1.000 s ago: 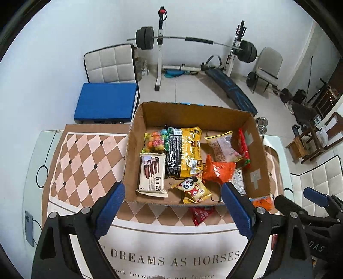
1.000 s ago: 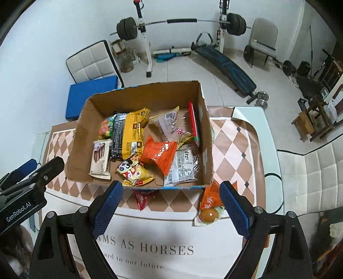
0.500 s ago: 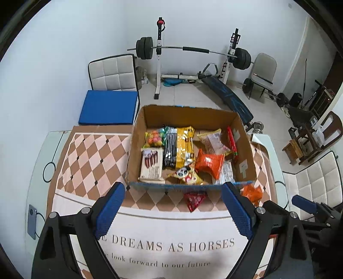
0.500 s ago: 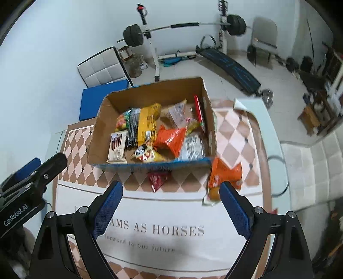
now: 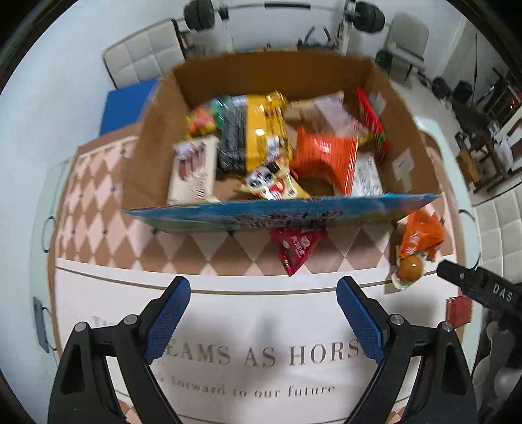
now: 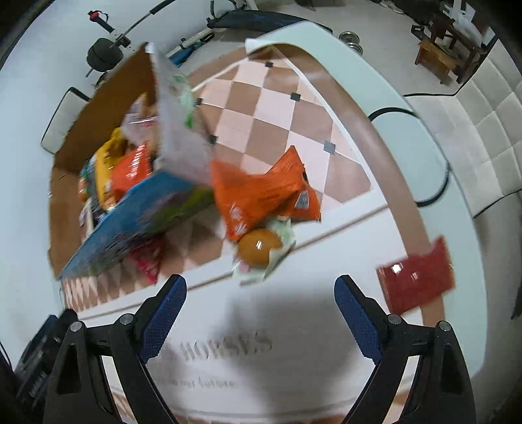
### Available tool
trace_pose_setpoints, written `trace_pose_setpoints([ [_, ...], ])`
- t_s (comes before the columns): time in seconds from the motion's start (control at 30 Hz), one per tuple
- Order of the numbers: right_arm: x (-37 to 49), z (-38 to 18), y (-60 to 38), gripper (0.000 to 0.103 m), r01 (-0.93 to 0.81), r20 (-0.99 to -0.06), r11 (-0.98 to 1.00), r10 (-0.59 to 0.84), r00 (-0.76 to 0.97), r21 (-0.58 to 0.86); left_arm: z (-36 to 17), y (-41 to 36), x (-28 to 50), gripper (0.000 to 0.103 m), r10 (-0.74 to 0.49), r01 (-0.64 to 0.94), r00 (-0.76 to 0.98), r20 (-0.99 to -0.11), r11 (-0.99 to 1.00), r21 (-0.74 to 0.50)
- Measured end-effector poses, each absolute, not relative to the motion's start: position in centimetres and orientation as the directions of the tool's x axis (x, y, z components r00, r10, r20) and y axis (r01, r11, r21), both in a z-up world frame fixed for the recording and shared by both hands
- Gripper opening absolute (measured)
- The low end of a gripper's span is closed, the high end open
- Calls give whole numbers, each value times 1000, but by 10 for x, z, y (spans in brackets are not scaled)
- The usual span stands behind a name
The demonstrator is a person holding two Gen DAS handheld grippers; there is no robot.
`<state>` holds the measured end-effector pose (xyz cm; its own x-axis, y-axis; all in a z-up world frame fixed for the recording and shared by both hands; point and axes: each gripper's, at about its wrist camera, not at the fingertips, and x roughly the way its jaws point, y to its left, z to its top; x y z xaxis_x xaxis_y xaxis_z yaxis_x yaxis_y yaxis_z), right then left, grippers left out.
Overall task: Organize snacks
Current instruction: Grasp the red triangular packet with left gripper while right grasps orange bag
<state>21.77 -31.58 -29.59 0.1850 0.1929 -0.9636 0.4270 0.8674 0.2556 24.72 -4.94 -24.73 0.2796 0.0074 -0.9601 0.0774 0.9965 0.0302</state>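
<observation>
A cardboard box (image 5: 401,107) holds several snack packs, among them a yellow bag (image 5: 261,130) and an orange bag (image 5: 326,156). On the table in front lie a red triangular pack (image 5: 295,248), an orange bag (image 6: 261,192) with a brown egg pack (image 6: 259,249) under it, and a flat red packet (image 6: 416,282). My left gripper (image 5: 262,313) is open and empty, below the red triangular pack. My right gripper (image 6: 261,310) is open and empty, just short of the egg pack. The box also shows in the right wrist view (image 6: 107,107).
The table has a checkered mat (image 6: 277,107) and a white runner with lettering (image 5: 261,352). White padded seats (image 6: 483,98) stand to the right. A weight bench (image 5: 352,16) and a white chair (image 5: 143,58) stand behind the table.
Both grippers have moved down and closer to the table. The right one has swung right toward the orange bag and egg pack. Both stay open.
</observation>
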Motion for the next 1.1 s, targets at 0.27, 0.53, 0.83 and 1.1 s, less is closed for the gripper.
trace_pose_setpoints([
  [0.27,261,-337,-330,94,447,-970,864,168,175,231,-294,-64,283,92,13,88,224,-974,996,34],
  [0.53,287,-366,-331,79,423,-978,882,167,126,205,-318,-81,301,90,-6,102,186,-983,995,13],
  [0.83,268,-366,-321,70,382,-975,898,193,109,220,-333,-93,293,32,-20,130,158,-987,991,1],
  [1.1,239,-356,-304,69,351,-962,895,252,107,274,-335,-79,233,30,-71,107,87,-994,992,-61],
])
